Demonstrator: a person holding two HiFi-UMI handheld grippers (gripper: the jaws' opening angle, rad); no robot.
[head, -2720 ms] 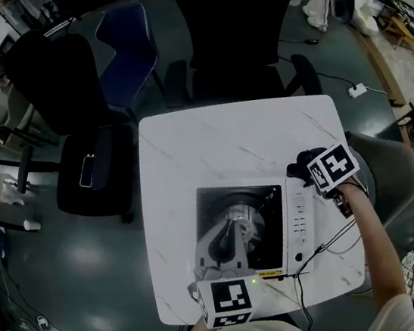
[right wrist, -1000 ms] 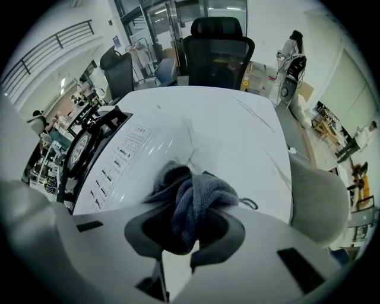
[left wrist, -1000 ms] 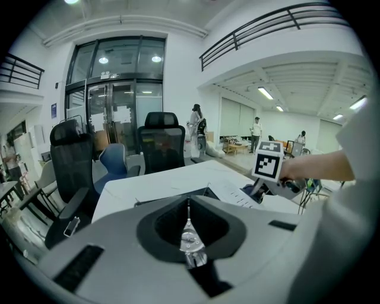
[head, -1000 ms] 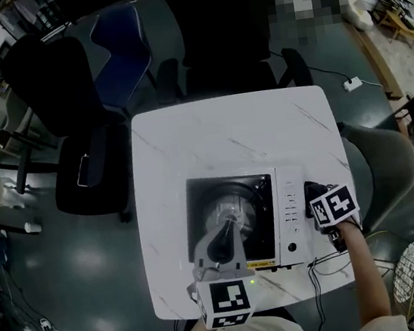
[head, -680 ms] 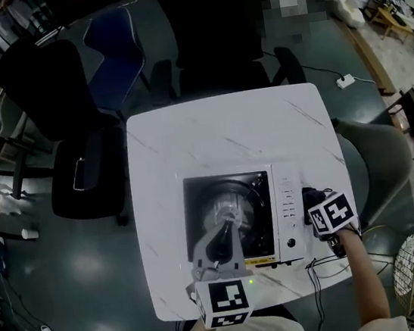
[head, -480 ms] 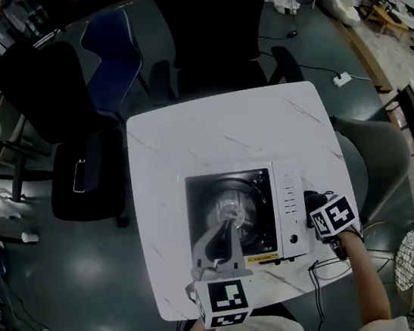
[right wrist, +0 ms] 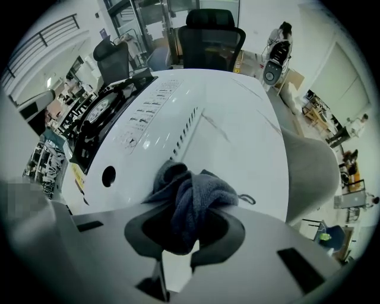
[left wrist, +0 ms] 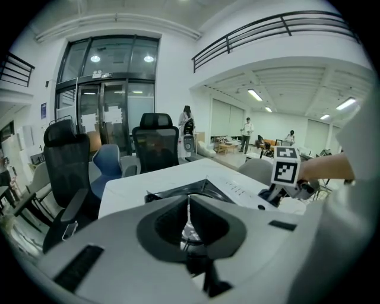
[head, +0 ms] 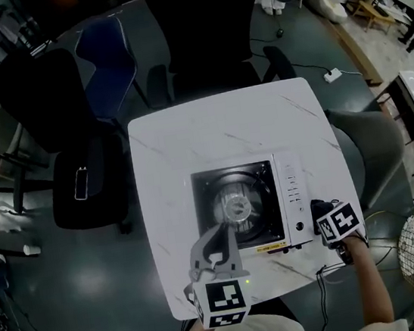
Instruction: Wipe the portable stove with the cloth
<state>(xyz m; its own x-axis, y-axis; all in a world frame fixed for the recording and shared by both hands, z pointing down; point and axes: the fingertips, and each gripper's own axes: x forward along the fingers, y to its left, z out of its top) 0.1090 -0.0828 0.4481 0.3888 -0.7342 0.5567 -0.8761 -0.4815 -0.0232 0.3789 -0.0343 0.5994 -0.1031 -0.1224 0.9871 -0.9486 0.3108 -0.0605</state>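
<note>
Head view has the stove (head: 253, 208) sitting on the white table (head: 188, 140), toward the 5 o'clock part of the top, close to the person so both arms reach it. The right gripper (right wrist: 190, 212) is at the stove's 4 o'clock corner, just beside the white control strip (head: 293, 191) and its knob (head: 300, 226). Right gripper view shows its jaws clenched on the cloth (right wrist: 196, 189). The cloth is a dark grey wad bunched between them and bulging out ahead of the tips, so the soft fabric, not the hard jaws, would meet the stove. The wad is either touching the strip's edge near the knob or just off it; I cannot tell which. That low, angled hold suits a wiping pass along the white strip, which I judge to be the step in hand. The left gripper (head: 218, 234) hangs at the stove's 6 o'clock edge, pointing toward the burner (head: 237, 208). Left gripper view shows its jaws pressed together with nothing between them. It seems parked there to keep out of the cloth's path, or perhaps to steady the stove if it slides; it does not appear to touch it
</note>
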